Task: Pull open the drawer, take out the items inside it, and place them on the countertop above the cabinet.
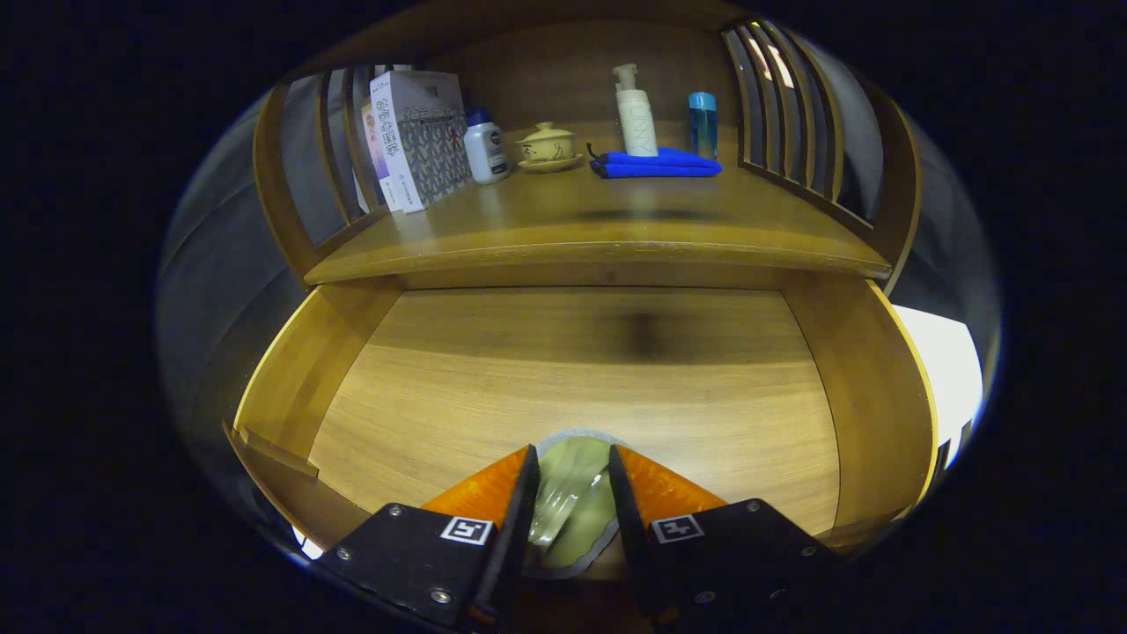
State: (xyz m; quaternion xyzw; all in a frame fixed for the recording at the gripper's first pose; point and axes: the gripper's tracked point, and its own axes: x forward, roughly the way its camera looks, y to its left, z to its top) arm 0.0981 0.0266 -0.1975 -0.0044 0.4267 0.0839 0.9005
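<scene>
My gripper point(570, 475) holds a pale green packet point(572, 506), both fingers pressing its sides, over the open drawer point(572, 387). Beyond, on the countertop point(599, 224), stand a box point(421, 136), small bottle point(485, 145), lidded cup point(548, 145), blue cloth point(656, 164), pump bottle point(635, 113) and blue bottle point(703, 123).

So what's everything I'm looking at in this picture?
Drawer: one, wooden, pulled open under the countertop.
Countertop: one, wooden.
Box: one, white and grey, on the countertop's left.
Small bottle: one, white with blue cap, beside the box.
Lidded cup: one, cream, on a saucer.
Cloth: one, blue, folded.
Pump bottle: one, white, on the cloth.
Blue bottle: one, behind the cloth.
Pouch: one, greenish, between the fingers.
Gripper: one, closed on the pouch.
</scene>
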